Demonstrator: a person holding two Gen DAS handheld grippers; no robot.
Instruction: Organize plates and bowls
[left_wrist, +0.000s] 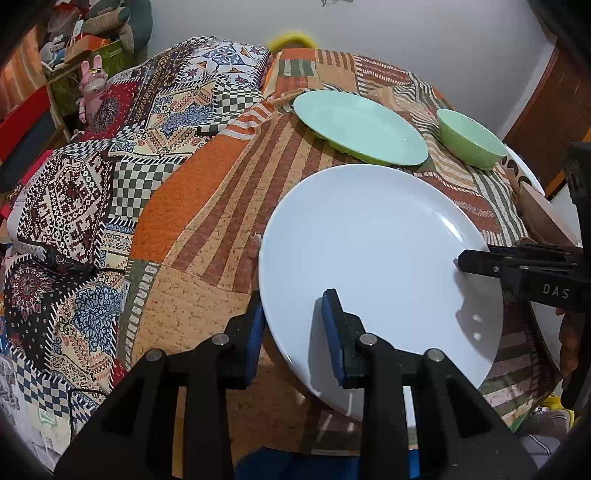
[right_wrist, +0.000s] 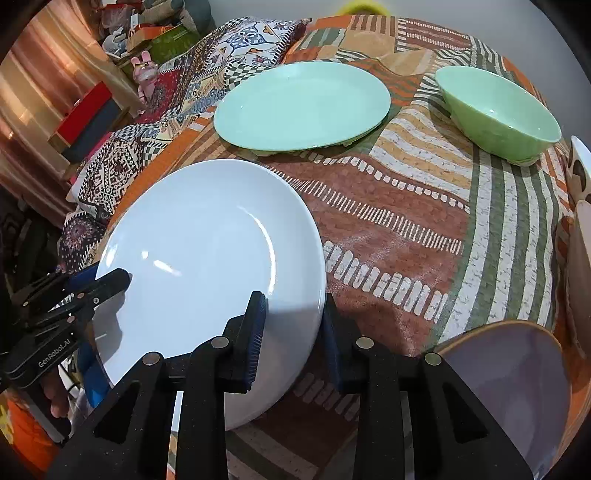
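A large white plate (left_wrist: 373, 258) (right_wrist: 207, 266) sits tilted over the patterned cloth. My left gripper (left_wrist: 295, 332) straddles its left rim, one finger above and one below; it also shows in the right wrist view (right_wrist: 110, 284). My right gripper (right_wrist: 291, 332) straddles the opposite rim the same way and shows in the left wrist view (left_wrist: 465, 262). Both look shut on the plate. A mint green plate (left_wrist: 358, 125) (right_wrist: 303, 105) and a green bowl (left_wrist: 471, 138) (right_wrist: 498, 114) lie beyond.
A brown-rimmed bowl with a pale inside (right_wrist: 517, 387) sits at the near right. More dishes (right_wrist: 580, 173) stand at the right edge. Patchwork cushions (left_wrist: 110, 166) cover the left. Shelves with boxes and a pink toy (left_wrist: 92, 85) stand at the far left.
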